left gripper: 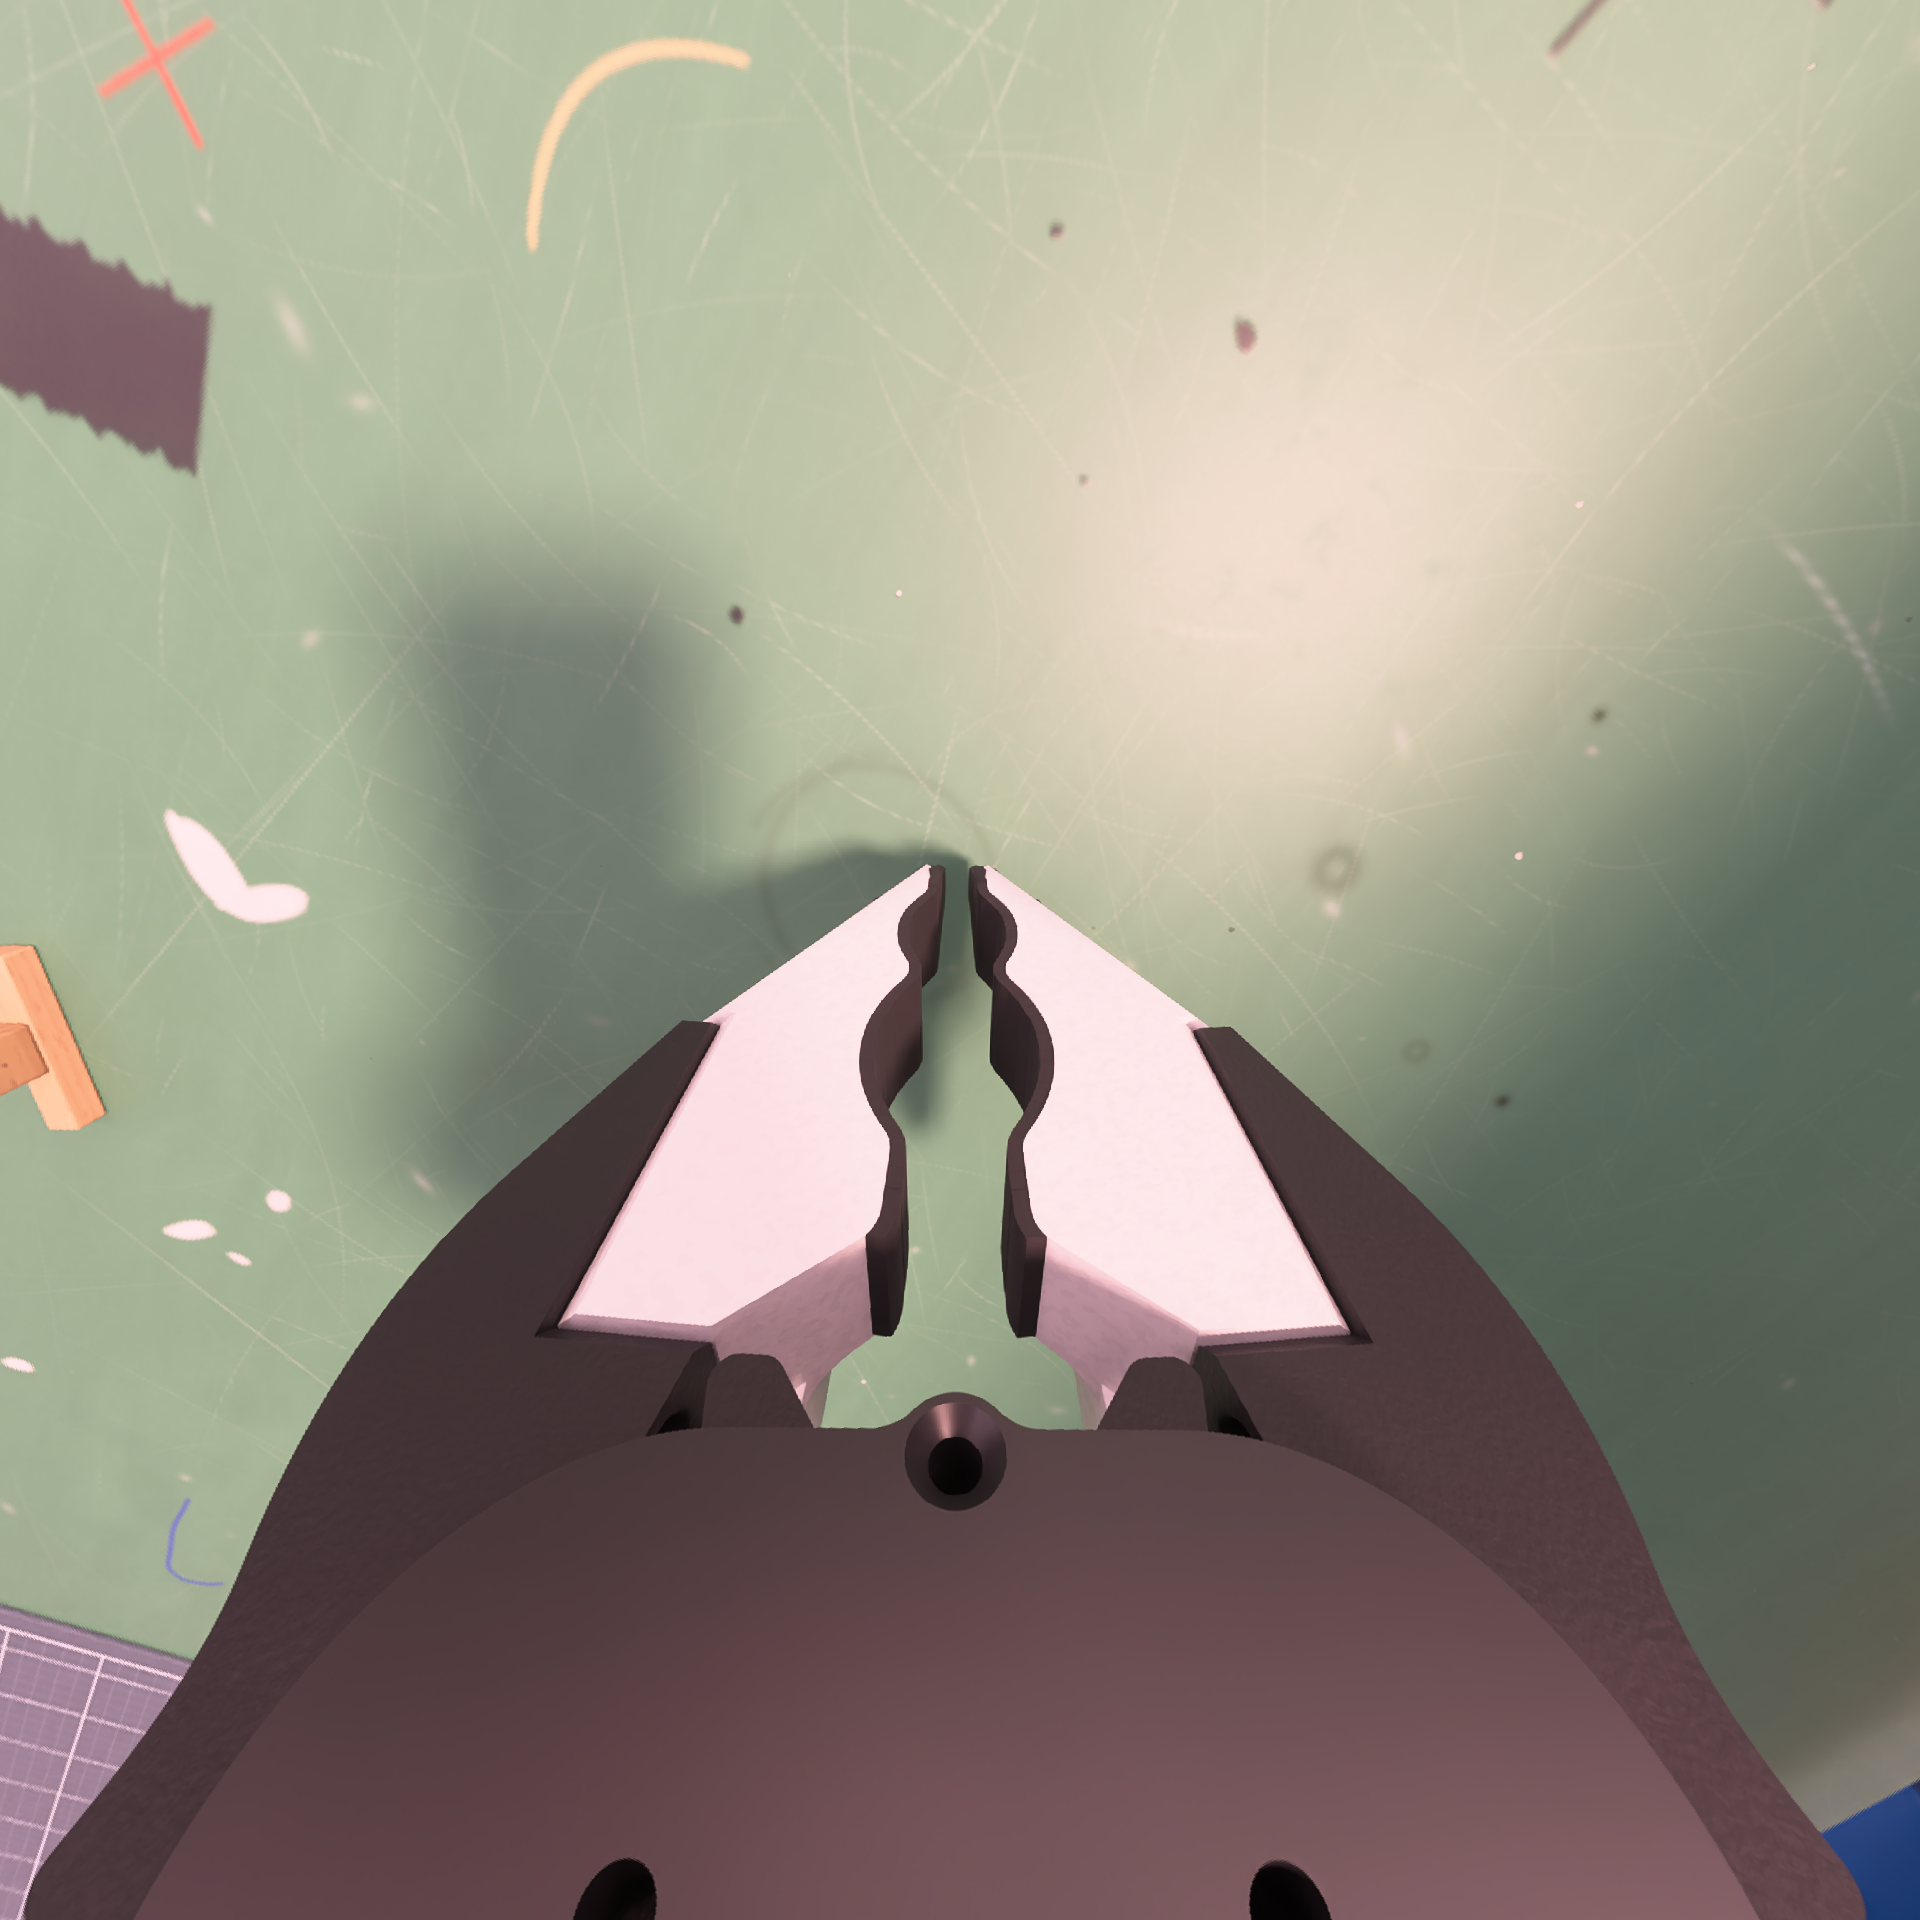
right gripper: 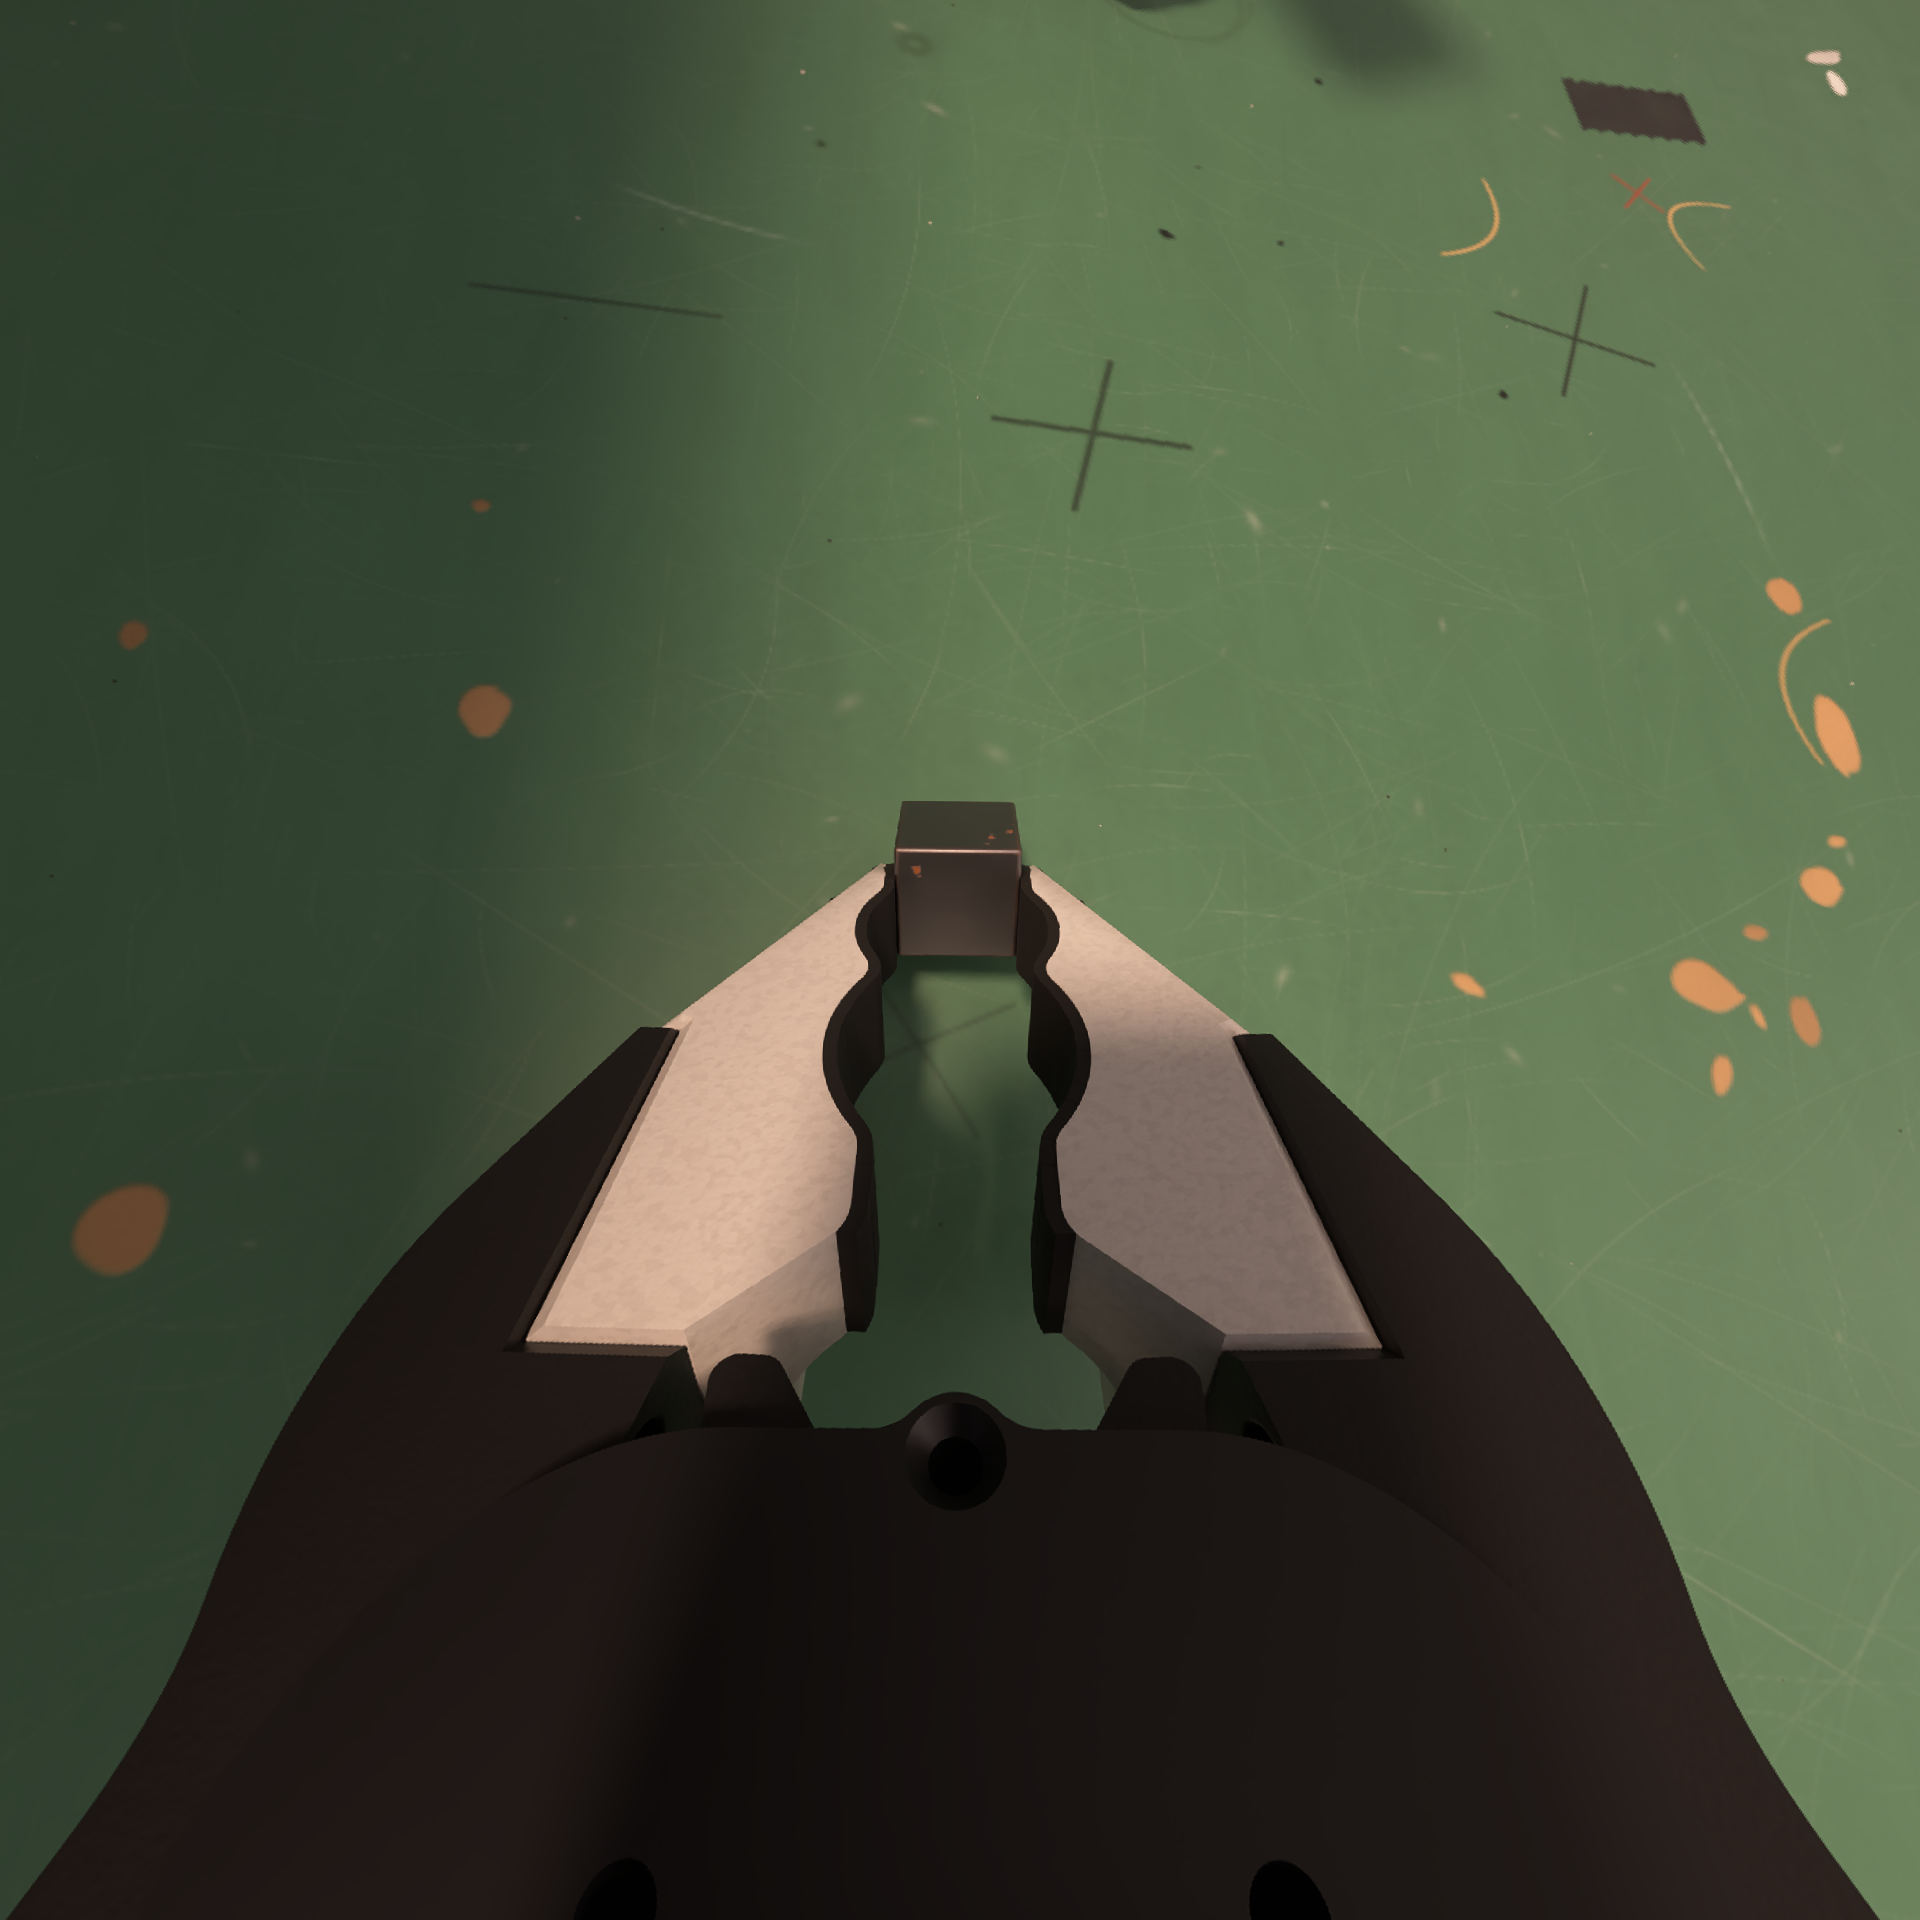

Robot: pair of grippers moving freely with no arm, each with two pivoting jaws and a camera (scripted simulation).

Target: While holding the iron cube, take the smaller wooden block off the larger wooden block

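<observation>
Right gripper (right gripper: 956, 894): clamped on the iron cube (right gripper: 956, 881), held only by the very tips of the fingers, raised above the green worktop (right gripper: 1351, 623).
Left gripper (left gripper: 956, 883): closed almost to touching, nothing between the tips, poised over bare worktop with its shadow just below.
Wooden blocks (left gripper: 42, 1039): glimpsed at the far left edge of the left wrist view, cut off by the frame; a pale upright piece with a darker piece against it, too little showing to tell which is the smaller or how they sit.
Cube risk: tip-only hold, heavy metal; likely to slip or pivot out if the right gripper tilts or jolts while the other works.
Block risk: left gripper not aimed at the blocks and not wide enough to take one; must spread before approach, else likely to knock the stack sideways rather than lift the top piece.
Lift risk: dragging the smaller block could shift or topple the larger one beneath.
Open room: broad, uncluttered worktop ahead of and right of the left gripper; only flat marks and a dark patch (left gripper: 104, 343) far left.
Edges: gridded mat (left gripper: 62, 1714) near left, a blue corner (left gripper: 1881, 1818) near right.
Right side room: open worktop all round, only paint spots and crosses.
</observation>
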